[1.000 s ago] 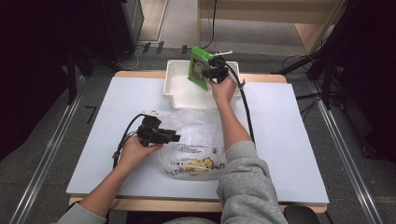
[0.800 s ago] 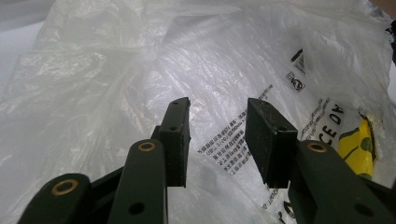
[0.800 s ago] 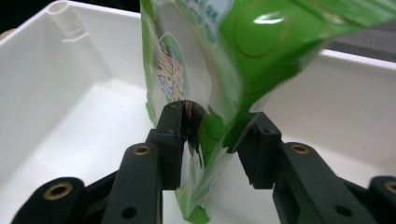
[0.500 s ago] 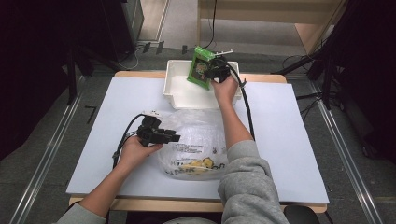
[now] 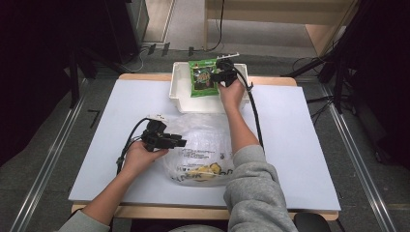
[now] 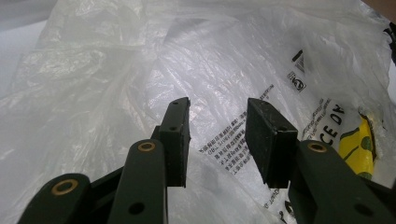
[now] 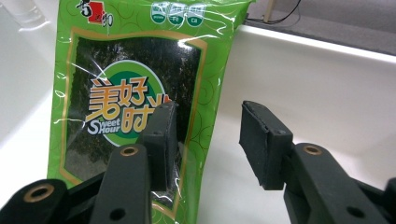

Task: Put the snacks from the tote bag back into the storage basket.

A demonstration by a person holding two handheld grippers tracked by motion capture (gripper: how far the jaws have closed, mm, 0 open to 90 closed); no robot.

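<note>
Light grey rectangular table carried a crinkled clear plastic bag just nearer the person than the white plastic bin. Green seaweed snack packet lay inside that bin, right gripper beside it, fingers released, having just narrowed. Left gripper over the bag, fingers apart, gripping nothing.

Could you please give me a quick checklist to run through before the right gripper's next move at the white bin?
1. Right gripper jaws apart: ok; they have just been moving.
2. Green snack packet free of its pads: ok.
3. Packet inside the white bin: ok.
4. Packet lying settled: cannot tell.
5. Left gripper at the plastic bag: ok, jaws apart.
6. Bag pinched by it: cannot tell.
</note>
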